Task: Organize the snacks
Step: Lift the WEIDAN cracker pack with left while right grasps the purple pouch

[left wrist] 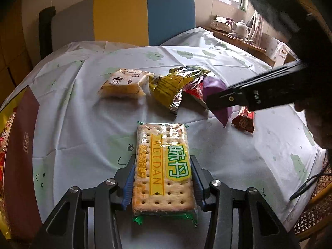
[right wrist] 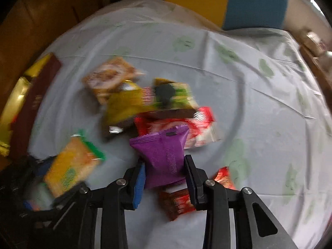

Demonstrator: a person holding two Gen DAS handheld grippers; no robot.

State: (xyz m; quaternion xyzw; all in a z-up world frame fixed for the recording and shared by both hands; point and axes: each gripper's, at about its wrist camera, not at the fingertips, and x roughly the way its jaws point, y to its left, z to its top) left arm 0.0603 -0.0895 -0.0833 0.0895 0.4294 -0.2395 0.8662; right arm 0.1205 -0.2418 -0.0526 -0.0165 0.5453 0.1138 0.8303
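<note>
My left gripper (left wrist: 162, 159) is shut on a clear packet of square crackers (left wrist: 164, 141) with a yellow band and green ends, gripping its long sides just above the tablecloth (left wrist: 83, 114). My right gripper (right wrist: 165, 160) is shut on a purple snack packet (right wrist: 164, 151), its pads pressing both sides. In the left wrist view the right gripper (left wrist: 220, 101) reaches in from the right with the purple packet (left wrist: 213, 85) at its tip. The right wrist view is blurred; the cracker packet (right wrist: 70, 166) shows at its lower left.
A yellow-green bag (left wrist: 172, 85), a pastry packet (left wrist: 124, 83) and red packets (left wrist: 244, 120) lie mid-table. A dark red box (left wrist: 20, 145) with snacks in it stands at the left edge. A grey, yellow and blue chair (left wrist: 124, 16) stands behind the table.
</note>
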